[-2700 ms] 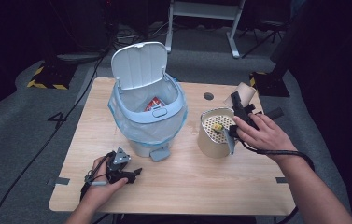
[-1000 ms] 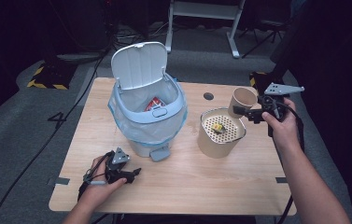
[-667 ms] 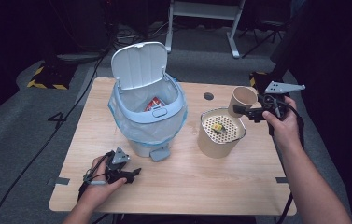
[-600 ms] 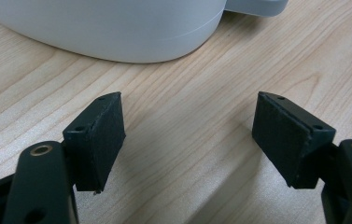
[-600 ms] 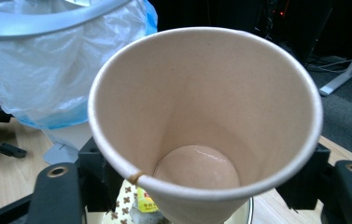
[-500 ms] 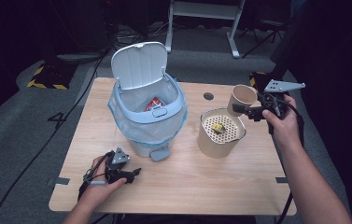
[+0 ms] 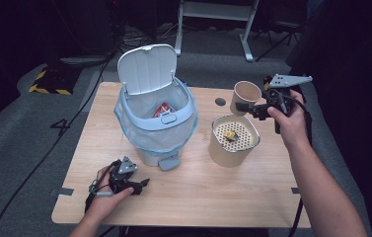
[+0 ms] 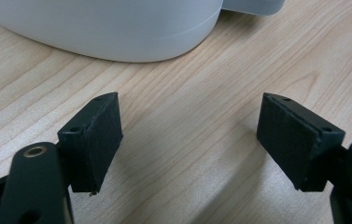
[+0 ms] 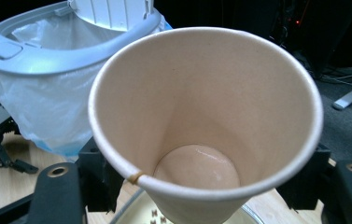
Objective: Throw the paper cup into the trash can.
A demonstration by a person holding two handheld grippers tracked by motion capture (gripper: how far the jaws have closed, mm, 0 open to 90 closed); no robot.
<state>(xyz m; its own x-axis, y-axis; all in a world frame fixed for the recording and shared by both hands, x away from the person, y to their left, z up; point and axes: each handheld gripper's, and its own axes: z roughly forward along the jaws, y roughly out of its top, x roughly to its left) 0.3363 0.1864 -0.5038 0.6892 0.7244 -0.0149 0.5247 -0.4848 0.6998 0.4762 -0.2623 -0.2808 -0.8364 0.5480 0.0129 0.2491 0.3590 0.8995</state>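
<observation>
My right gripper point(image 7: 245, 106) is clamped on a paper cup point(image 7: 245, 96), one jaw pressed on each side of its wall low down, and I hold it in the air above the far right part of the table point(image 7: 198, 197). The cup is plain tan, wide at the rim and narrowing to a small round bottom. In the right gripper view the cup point(image 9: 206, 116) tips its mouth toward the camera; its bottom looks glossy, perhaps wet, though I cannot be sure, and I see nothing lying in it.

Just below and in front of the cup stands a round tan container point(image 7: 233, 145) topped with a perforated strainer insert, and a small yellowish lump point(image 7: 229, 134) lies on the holes. To its left stands a pale blue pedal bin point(image 7: 156, 126) with its lid point(image 7: 146, 69) swung up and a clear bag lining it; something red and white point(image 7: 163, 109) lies down inside. A dark round hole point(image 7: 220, 101) in the tabletop sits between the bin and the cup.

My left gripper point(image 7: 136, 185) rests on the near left of the table, close to the foot of the bin, jaws spread wide with only bare wood between them. Nothing stands between the cup and the strainer container.
</observation>
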